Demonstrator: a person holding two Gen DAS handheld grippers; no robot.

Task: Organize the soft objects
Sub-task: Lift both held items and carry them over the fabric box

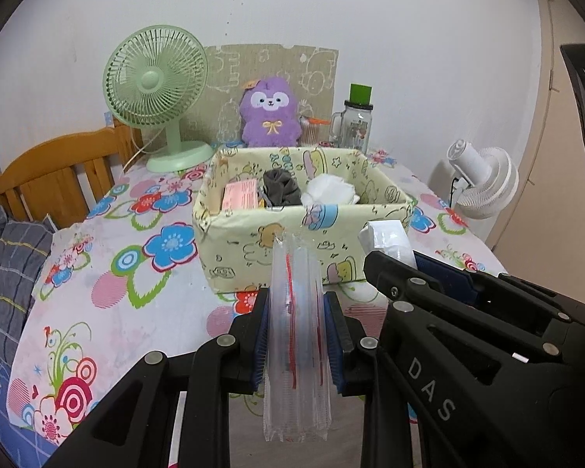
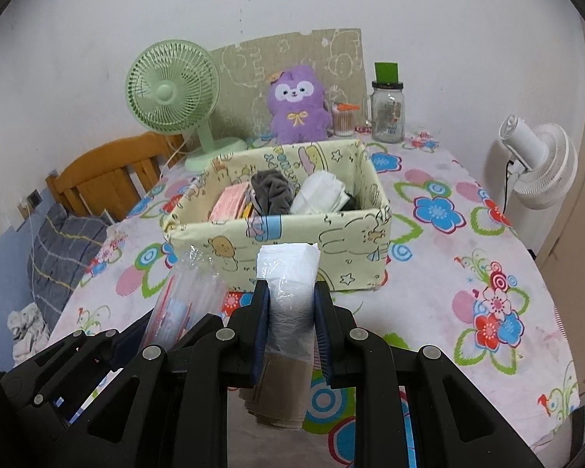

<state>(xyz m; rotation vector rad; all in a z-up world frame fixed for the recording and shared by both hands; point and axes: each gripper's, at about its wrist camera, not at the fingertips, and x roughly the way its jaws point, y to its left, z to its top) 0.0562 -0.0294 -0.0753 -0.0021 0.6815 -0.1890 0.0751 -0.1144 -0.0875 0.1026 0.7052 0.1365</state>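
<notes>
My left gripper (image 1: 297,335) is shut on a clear plastic packet with red stripes (image 1: 298,312), held upright above the table in front of the box. My right gripper (image 2: 290,331) is shut on a white pack in clear wrap (image 2: 288,273), also just short of the box. Each gripper shows in the other's view: the right one (image 1: 394,269) with its white pack (image 1: 388,240), the left one's clear packet (image 2: 187,292). The pale yellow cartoon-print box (image 2: 331,241) holds a pink packet (image 2: 230,202), a grey cloth (image 2: 271,191) and white soft items (image 2: 319,195).
A floral cloth (image 2: 468,257) covers the table. Behind the box stand a green fan (image 1: 156,89), a purple plush toy (image 1: 269,113), a cotton-swab tub (image 2: 343,119) and a glass jar (image 2: 388,117). A white fan (image 2: 542,163) is at the right, a wooden bedframe (image 1: 58,179) at the left.
</notes>
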